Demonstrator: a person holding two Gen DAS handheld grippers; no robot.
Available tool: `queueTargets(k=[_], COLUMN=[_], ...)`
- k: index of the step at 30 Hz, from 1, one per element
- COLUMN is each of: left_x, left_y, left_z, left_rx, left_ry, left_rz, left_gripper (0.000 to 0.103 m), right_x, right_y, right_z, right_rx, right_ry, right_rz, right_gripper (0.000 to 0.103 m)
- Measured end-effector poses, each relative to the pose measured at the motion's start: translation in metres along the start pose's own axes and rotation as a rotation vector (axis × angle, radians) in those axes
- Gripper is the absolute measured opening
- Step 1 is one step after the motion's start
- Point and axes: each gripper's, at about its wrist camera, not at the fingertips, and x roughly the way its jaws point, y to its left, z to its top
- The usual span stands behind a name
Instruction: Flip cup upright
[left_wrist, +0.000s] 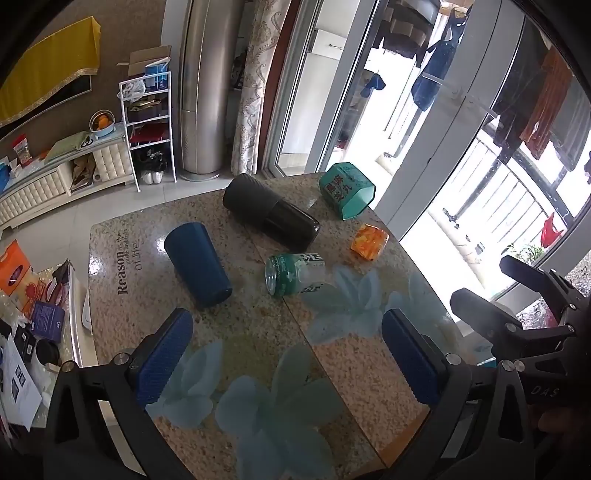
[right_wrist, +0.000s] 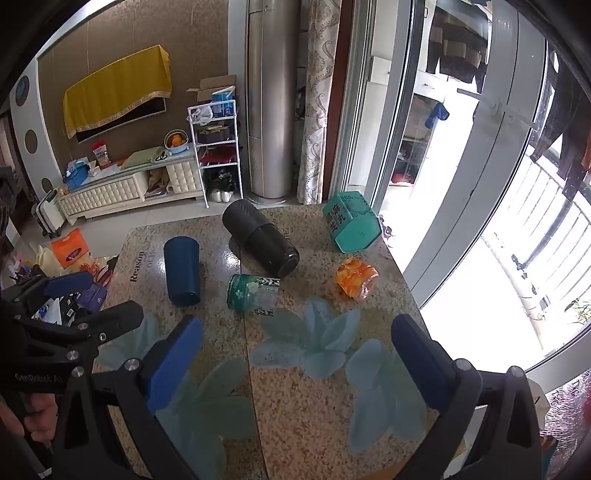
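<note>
Blue cup (left_wrist: 197, 264) apparently upside down

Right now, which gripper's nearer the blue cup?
Left. The left gripper hangs open just short of the blue cup; the right gripper sits open farther to its right.

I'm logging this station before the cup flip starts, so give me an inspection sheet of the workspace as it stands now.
Surface: speckled stone table with pale flower prints and the word "Reason".
Job's things: blue cup lying on its side, not held.
Clutter: black cylinder on its side; green-labelled jar on its side; teal hexagonal box tipped over; orange packet.
Grippers: left gripper open, holding nothing, over the near table; right gripper open, holding nothing, beside it.
Cables: nothing seen.
Surroundings: white shelf rack, tall silver column unit, curtain, glass doors with laundry outside.
</note>
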Motion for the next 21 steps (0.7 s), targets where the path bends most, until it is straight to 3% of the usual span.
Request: queueTargets(k=[21], left_x=[-0.0035], left_y=[-0.0076], left_z=[-0.0026], left_rx=[-0.002], left_ry=[-0.009], left_rz=[0.011], left_gripper=[0.103], right_x=[0.0017], right_y=[-0.003], right_z=[-0.004], right_rx=[0.0], right_ry=[0.005], right_rz=[0.01], right_gripper=[0.103])
